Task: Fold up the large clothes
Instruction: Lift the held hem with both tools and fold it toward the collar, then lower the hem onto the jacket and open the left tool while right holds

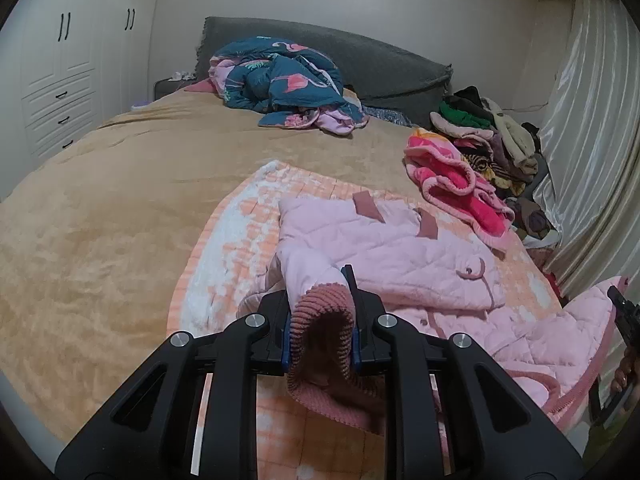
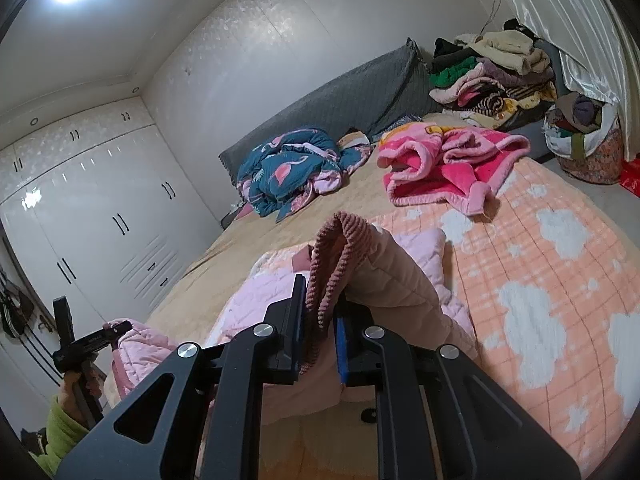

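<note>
A pale pink quilted jacket [image 1: 404, 256] lies on an orange cloud-print blanket [image 1: 240, 232] on the bed. My left gripper [image 1: 320, 304] is shut on the ribbed dusty-pink cuff [image 1: 324, 344] of one sleeve, held just above the blanket. My right gripper [image 2: 320, 312] is shut on the other ribbed cuff [image 2: 332, 256], with its sleeve [image 2: 392, 276] lifted and draped to the right. In the right wrist view the left gripper [image 2: 92, 340] shows at the lower left, pink fabric beside it. The jacket body [image 2: 256, 304] lies behind the right gripper.
A bright pink fleece garment [image 1: 456, 180] lies beyond the jacket. A teal flamingo-print quilt [image 1: 284, 80] is bunched by the grey headboard [image 1: 380, 60]. A stack of clothes [image 1: 488, 140] sits at the bed's right side by the curtain [image 1: 592, 120]. White wardrobes [image 1: 64, 72] stand left.
</note>
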Available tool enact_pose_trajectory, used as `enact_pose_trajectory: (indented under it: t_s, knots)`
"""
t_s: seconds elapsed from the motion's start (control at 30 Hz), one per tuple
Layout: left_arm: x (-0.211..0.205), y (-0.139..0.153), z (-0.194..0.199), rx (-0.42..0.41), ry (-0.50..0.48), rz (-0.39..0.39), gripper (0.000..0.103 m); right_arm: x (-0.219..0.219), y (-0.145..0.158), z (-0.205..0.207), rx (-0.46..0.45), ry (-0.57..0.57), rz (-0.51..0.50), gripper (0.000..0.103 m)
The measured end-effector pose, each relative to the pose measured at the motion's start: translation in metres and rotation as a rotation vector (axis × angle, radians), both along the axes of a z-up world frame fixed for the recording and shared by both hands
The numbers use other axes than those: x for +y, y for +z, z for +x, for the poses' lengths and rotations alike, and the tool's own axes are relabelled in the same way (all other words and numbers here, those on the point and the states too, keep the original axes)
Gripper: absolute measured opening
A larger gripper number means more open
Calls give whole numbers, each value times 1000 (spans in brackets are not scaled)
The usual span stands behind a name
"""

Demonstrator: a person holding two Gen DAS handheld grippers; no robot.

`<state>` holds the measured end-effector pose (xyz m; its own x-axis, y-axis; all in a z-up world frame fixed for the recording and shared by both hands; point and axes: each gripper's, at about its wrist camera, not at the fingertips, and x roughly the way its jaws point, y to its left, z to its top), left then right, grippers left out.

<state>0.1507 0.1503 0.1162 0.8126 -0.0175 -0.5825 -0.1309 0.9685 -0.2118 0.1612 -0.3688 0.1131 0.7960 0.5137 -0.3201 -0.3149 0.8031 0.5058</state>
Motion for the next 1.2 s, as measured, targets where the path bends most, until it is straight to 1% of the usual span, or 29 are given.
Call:
enact_pose_trajectory:
  t_s: [0.23,0.33,0.53,0.67,1.2]
  knots:
    - [7,12,19,-22,21,-21,12,0,15,19,-27,-14,-1,12]
    - [11,17,27,-34,39,-27,13,0,21,30,-38,-36,1,12]
    - [14,25,44,-53,66,-11,14,1,28,49,-49,-62,13,12]
    - [12,28,55,-58,74,4,14,5,32,63,-52,-72,-6,12]
    - [15,20,98,-55,118,63,16,15,25,138,-11,-141,-59,12]
